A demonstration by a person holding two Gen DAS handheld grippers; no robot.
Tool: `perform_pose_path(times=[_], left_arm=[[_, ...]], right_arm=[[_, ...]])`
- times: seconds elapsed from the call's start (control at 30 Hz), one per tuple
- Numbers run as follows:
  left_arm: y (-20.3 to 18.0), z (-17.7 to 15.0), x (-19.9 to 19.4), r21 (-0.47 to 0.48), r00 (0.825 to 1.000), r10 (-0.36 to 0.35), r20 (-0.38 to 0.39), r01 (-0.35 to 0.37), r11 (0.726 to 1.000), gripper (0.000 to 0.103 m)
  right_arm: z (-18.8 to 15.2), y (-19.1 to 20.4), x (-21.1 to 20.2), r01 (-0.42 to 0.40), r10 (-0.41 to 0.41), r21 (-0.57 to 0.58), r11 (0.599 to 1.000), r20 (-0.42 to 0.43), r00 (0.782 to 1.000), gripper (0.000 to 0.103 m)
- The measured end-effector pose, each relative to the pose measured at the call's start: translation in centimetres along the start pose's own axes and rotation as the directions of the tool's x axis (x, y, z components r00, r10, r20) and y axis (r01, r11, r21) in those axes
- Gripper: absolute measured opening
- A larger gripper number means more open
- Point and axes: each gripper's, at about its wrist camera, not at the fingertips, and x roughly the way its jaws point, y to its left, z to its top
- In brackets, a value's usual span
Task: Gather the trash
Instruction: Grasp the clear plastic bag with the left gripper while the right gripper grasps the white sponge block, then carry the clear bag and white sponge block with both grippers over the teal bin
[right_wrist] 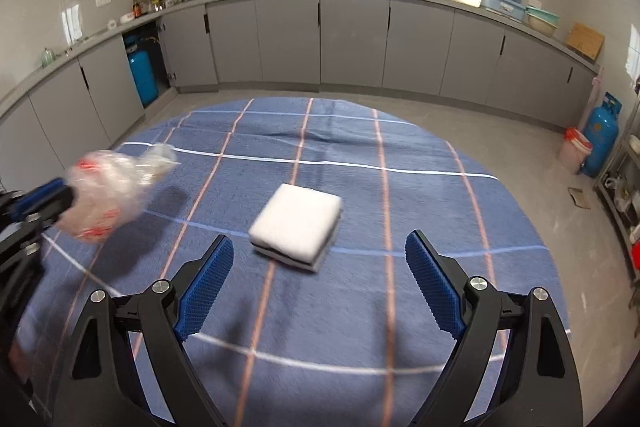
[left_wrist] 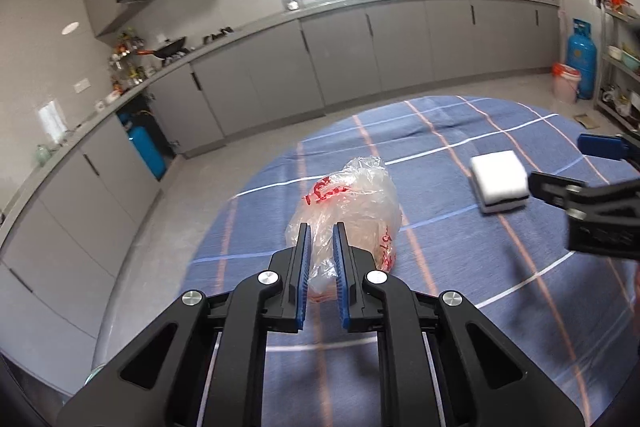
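left claw (left_wrist: 321, 227): fingers drawn close together, clamped on the near side of the plastic bag (left_wrist: 352, 203); in the right wrist view the bag looks lifted off the cloth, held out in front of this claw.
right claw (right_wrist: 320, 255): spread wide, holding nothing, hanging above the sponge (right_wrist: 298, 225) and lined up with it.
plastic bag: clear crumpled film with red print, over the left part of the surface (right_wrist: 400, 307), well apart from the sponge.
sponge: white block on a thin dark layer, lying flat near the middle of the blue plaid cloth.
handling, bag: very light, limp, slippery; a pinch on a bunched fold should hold better than on a single sheet, which could slide out.
handling, sponge: light, soft, compressible; likely best taken across two opposite side faces, fingers straddling it.
bin: a pale bucket with a red liner (right_wrist: 575, 151) stands on the floor by the blue gas cylinder; whether it is the trash target cannot be told.
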Motion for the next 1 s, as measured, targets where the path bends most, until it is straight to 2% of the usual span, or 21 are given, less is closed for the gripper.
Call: perform_pose_path(times=[0.2,0.4,0.47,0.5,0.53,0.8,1.0], left_arm=[[1.7,-1.5,-0.8,0.004,0.996,0.086,0.009,-0.086,0.996,0.012],[2.8,-2.1,-0.6,-0.015,0.995,0.104,-0.002,-0.104,0.994,0.012],[3.0,-2.2,-0.5,-0.021,0.995,0.098,-0.006,-0.098,0.995,0.012],[3.0,-2.2,-0.5,-0.022,0.995,0.098,-0.007,-0.098,0.995,0.012],[3.1,-2.3,-0.4,-0.023,0.995,0.096,-0.009,-0.096,0.995,0.012],[3.5,-2.2,-1.5,-0.034,0.995,0.1,0.005,-0.1,0.994,0.012],[4.7,-2.7,-3.4,-0.051,0.993,0.121,0.012,-0.12,0.991,0.012]], right_arm=[[0.9,1.6,3.3,0.021,-0.02,0.018,1.0,-0.053,0.998,0.087],[0.6,2.3,5.1,0.04,-0.039,0.017,0.999,-0.094,0.995,0.086],[0.4,2.2,5.3,0.041,-0.039,0.021,0.999,-0.099,0.994,0.076],[0.3,2.1,5.4,0.031,-0.029,0.019,0.999,-0.11,0.993,0.061],[0.3,2.3,5.7,0.029,-0.026,0.015,0.999,-0.123,0.992,0.057],[-0.4,2.6,4.1,0.01,-0.012,-0.021,1.0,-0.09,0.996,0.053],[-0.9,5.1,1.1,-0.045,0.042,-0.076,0.996,-0.041,0.998,0.053]])
